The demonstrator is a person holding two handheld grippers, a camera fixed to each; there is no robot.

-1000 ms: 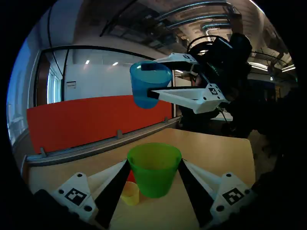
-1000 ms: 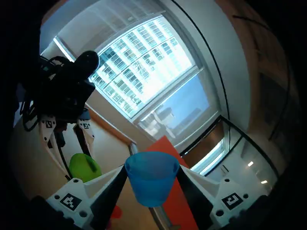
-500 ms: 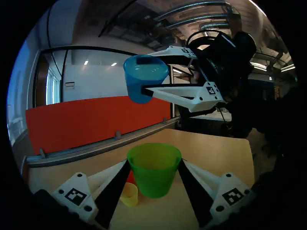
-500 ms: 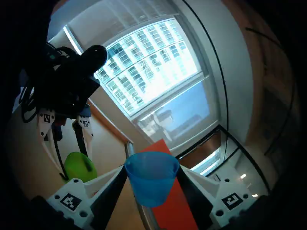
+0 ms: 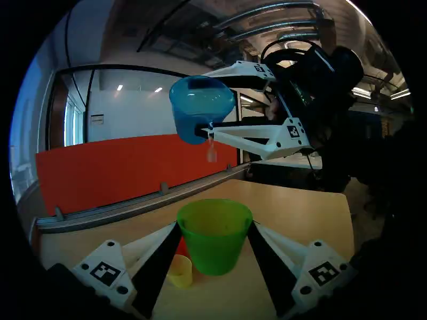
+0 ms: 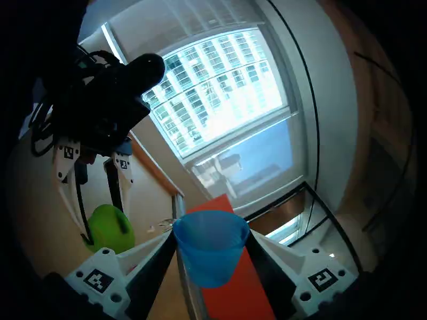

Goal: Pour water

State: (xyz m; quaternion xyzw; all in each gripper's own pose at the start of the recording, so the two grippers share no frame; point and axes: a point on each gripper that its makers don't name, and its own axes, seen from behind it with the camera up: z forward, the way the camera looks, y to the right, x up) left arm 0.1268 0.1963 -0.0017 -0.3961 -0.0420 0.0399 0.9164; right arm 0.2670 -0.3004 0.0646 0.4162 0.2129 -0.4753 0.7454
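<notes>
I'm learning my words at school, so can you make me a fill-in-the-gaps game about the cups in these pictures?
1. The right gripper tips the blue cup, and a little ____ trickles out of it.
2. The left gripper holds the green cup, which is ____ the blue cup.
3. The small cup standing on the table is coloured ____.

Missing words: water; below; yellow.

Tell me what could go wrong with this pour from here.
1. Water leaves the tilted blue cup high above the green cup; it may splash out or miss onto the table.
2. Tilting further could send a wider stream over the green rim.
3. The small yellow cup stands beside the green cup and could get wet.
</notes>
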